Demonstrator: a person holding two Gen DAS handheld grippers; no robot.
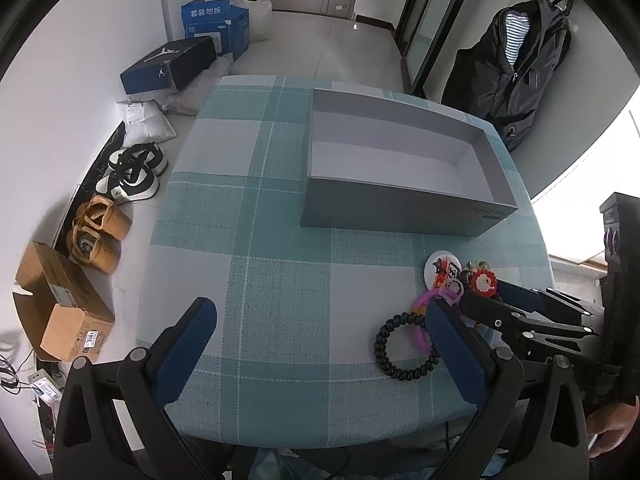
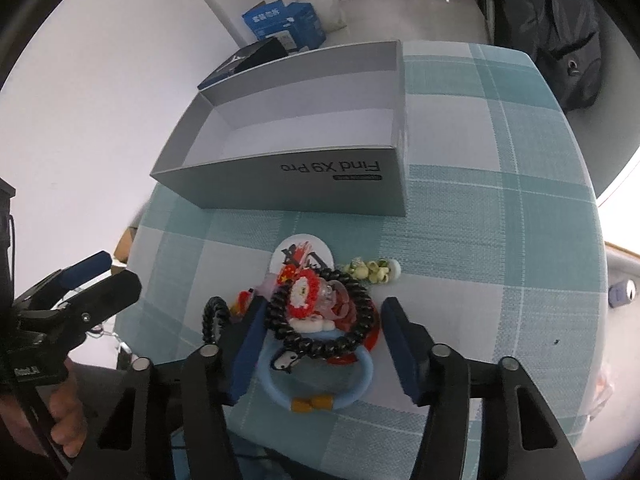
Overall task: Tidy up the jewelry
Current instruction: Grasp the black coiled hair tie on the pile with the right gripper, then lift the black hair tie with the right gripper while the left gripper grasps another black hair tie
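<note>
Between right tongs (image 2: 320, 344) (jaws apart) lies black bead bracelet (image 2: 320, 320)

left wrist view: you look steeply down from the near edge of the table (image 1: 280, 280), with the grey box (image 1: 384, 212) ahead and to the right
right wrist view: you hang closer, right over the jewelry pile (image 2: 320, 312) just in front of the grey box (image 2: 288, 192), whose printed wall faces you
shared ground: both views take in the grey box, the checked cloth, the pile, and the blue carton (image 1: 214, 24) on the floor beyond the box
</note>
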